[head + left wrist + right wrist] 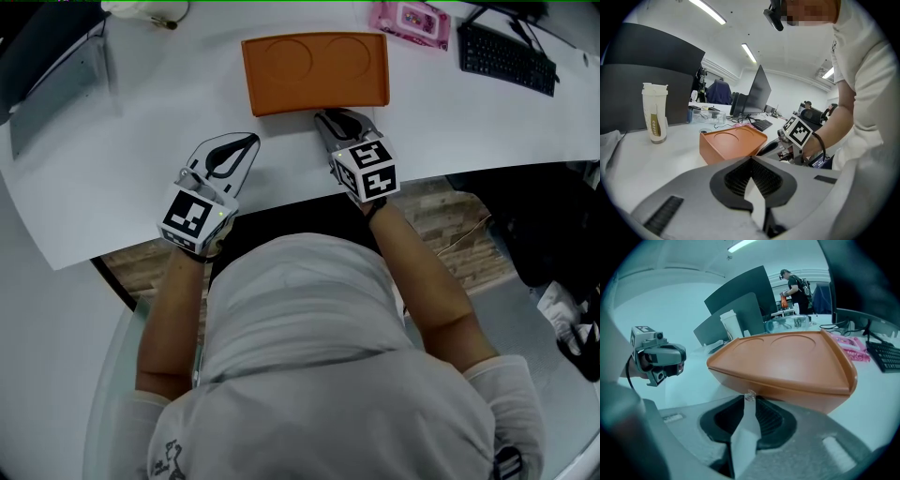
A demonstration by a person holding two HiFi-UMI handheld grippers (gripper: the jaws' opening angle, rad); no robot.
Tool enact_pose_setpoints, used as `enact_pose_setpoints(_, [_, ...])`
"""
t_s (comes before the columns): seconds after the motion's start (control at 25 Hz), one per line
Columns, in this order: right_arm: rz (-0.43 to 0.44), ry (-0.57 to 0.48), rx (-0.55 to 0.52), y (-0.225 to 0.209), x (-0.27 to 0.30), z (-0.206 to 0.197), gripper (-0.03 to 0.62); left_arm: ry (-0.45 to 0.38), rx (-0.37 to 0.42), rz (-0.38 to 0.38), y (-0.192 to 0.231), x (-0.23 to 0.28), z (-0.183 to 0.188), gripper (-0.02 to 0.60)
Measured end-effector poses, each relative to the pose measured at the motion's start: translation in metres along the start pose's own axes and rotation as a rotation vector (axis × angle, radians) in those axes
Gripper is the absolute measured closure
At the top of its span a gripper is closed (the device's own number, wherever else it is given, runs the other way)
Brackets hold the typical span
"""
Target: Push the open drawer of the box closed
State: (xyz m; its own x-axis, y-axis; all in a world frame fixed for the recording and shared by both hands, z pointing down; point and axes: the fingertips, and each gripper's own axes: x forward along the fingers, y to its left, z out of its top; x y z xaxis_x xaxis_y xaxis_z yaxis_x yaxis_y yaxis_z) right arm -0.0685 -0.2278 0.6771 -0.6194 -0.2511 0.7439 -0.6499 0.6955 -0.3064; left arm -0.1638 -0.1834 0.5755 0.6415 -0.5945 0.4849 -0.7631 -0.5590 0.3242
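Orange box [314, 70] flat on the white desk [141, 141], two round recesses in its top. Drawer [801, 399] in the near face, looking pushed in flush with the box. Right tool [330, 118] at that face, jaws drawn together, tips right at a small clear knob [749, 394] on the drawer front; nothing clamped between the pads. Left tool [248, 141] over the desk near its front edge, left of the box and apart from it, jaws likewise together on nothing. Black keyboard [506, 56] and pink packet [410, 21] beyond the box to the right. Lidded cup [654, 112] upright, farther back on the left.
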Motion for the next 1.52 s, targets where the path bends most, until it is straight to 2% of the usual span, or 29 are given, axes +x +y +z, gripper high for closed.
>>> enact_pose_setpoints(0.24, [-0.017,-0.030,0.008,0.001,-0.011,0.005,0.508,-0.021,-0.011,-0.011,-0.007,-0.010,0.005,0.583])
enact_pose_setpoints(0.4, [-0.039,-0.067,0.005,0.004,-0.028,0.012,0.508,-0.023,0.056,-0.009,-0.014,-0.015,0.011,0.583])
enact_pose_setpoints(0.68, [-0.073,-0.151,-0.074,0.021,-0.071,0.041,0.508,-0.072,0.090,-0.014,-0.029,-0.035,0.040,0.583])
enact_pose_setpoints(0.88, [-0.095,-0.217,-0.127,0.039,-0.115,0.075,0.508,-0.130,0.124,-0.008,-0.037,-0.063,0.074,0.583])
enact_pose_setpoints(1.04, [-0.113,-0.295,-0.181,0.060,-0.154,0.109,0.513,-0.187,0.123,-0.003,-0.045,-0.092,0.101,0.583])
enact_pose_setpoints(1.32, [-0.084,-0.442,-0.273,0.125,-0.222,0.158,0.565,-0.292,0.176,-0.012,-0.069,-0.151,0.147,0.583])
enact_pose_setpoints(1.52, [-0.077,-0.546,-0.315,0.160,-0.263,0.185,0.589,-0.376,0.208,-0.005,-0.090,-0.194,0.193,0.583])
